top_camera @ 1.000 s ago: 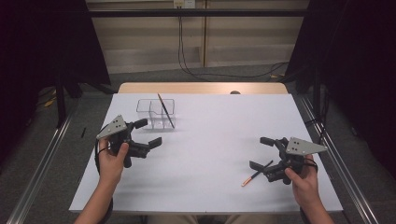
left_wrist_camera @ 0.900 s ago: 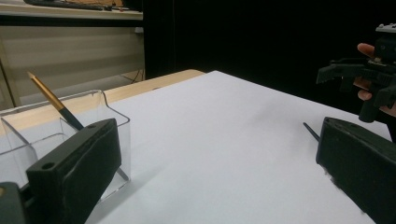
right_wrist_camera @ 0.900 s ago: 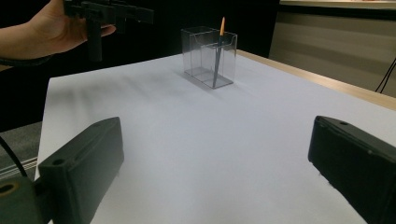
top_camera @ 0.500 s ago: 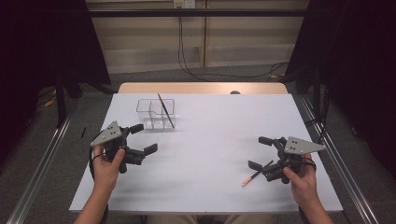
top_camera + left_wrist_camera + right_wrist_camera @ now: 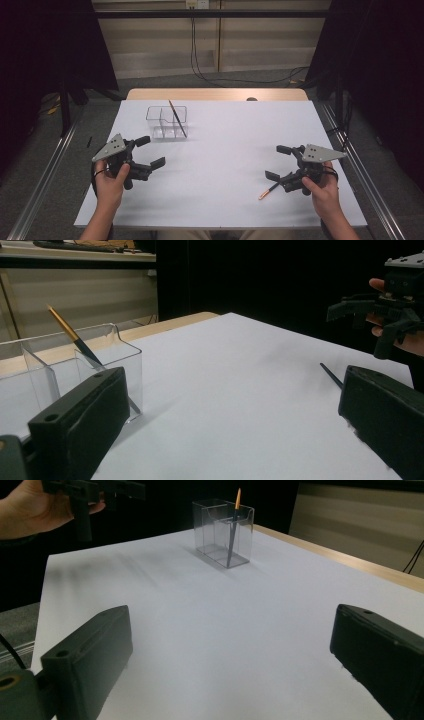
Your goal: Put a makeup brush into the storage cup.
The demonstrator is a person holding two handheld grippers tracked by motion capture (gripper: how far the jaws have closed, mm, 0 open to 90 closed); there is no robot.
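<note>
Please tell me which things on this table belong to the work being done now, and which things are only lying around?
Belonging to the work:
- pencil on the table, beside the right gripper
- clear holder
- pencil in the holder
- left gripper, open like the right one

Only lying around:
- cables on the floor behind the table

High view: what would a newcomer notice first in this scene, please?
First, the clear plastic holder at the far left of the white table, with one pencil leaning in it. Then the two open grippers, the left gripper near that holder and the right gripper beside a second pencil lying flat at the near right.
</note>
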